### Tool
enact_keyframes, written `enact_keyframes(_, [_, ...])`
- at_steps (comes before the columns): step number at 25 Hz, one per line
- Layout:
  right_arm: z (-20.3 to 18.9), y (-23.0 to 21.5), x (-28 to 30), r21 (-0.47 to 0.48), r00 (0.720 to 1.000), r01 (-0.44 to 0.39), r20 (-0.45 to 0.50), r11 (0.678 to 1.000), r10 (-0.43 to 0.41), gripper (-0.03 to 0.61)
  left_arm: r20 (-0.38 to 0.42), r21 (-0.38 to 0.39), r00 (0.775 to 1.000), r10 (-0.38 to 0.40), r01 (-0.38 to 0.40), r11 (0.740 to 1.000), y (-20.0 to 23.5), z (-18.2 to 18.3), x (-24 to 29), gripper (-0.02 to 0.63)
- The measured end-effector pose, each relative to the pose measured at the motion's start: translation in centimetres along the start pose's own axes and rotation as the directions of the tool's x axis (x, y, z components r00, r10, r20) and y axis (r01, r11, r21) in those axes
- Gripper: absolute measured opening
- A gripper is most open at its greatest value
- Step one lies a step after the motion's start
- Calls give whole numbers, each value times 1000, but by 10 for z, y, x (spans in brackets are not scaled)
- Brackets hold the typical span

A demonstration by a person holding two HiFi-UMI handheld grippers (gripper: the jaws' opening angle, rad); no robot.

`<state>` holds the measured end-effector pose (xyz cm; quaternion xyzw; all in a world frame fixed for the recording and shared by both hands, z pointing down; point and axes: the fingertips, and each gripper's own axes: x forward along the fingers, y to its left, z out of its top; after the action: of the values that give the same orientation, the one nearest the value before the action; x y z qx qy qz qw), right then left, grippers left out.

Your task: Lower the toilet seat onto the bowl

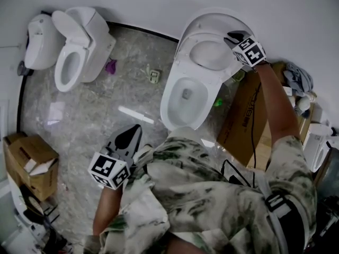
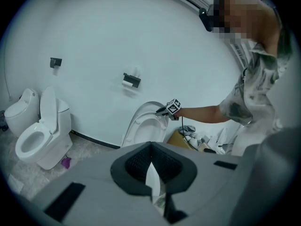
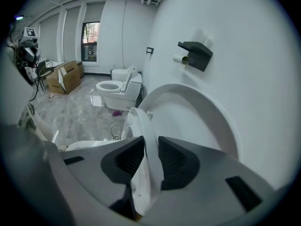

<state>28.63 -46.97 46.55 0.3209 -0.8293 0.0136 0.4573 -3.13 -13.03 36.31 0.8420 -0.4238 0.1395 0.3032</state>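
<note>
Head view: the toilet seat (image 1: pixel 207 54) stands raised against the open lid (image 1: pixel 212 21), above the bowl (image 1: pixel 185 97), which is uncovered. The right gripper (image 1: pixel 233 37) reaches to the seat's upper rim on an outstretched arm. The left gripper (image 1: pixel 135 132) hangs low by the person's knee, well apart from the toilet, over the marbled floor (image 1: pixel 106 105).

Left gripper view: its jaws meet at the tips with nothing between them, so this hand is idle. Far off, the right gripper sits at the top of the seat.

Right gripper view: the seat's thin white edge runs straight down between the two dark pads, with the lid behind it. The jaws stand only a little apart, about the rim's thickness. They seem to press on both faces, though contact on the far pad is hard to confirm.

To lower it well, I would keep the grip firm but not crushing, follow the hinge's arc forward and down, and let go only once the seat rests on the bowl
</note>
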Motion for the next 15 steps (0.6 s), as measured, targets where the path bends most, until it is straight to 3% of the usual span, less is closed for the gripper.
enact_keyframes(15, [3,21,-9,-41,1000,3,-3,999,-3,106,3,13,1000,-19,19,1000,-5,-7,-8,21])
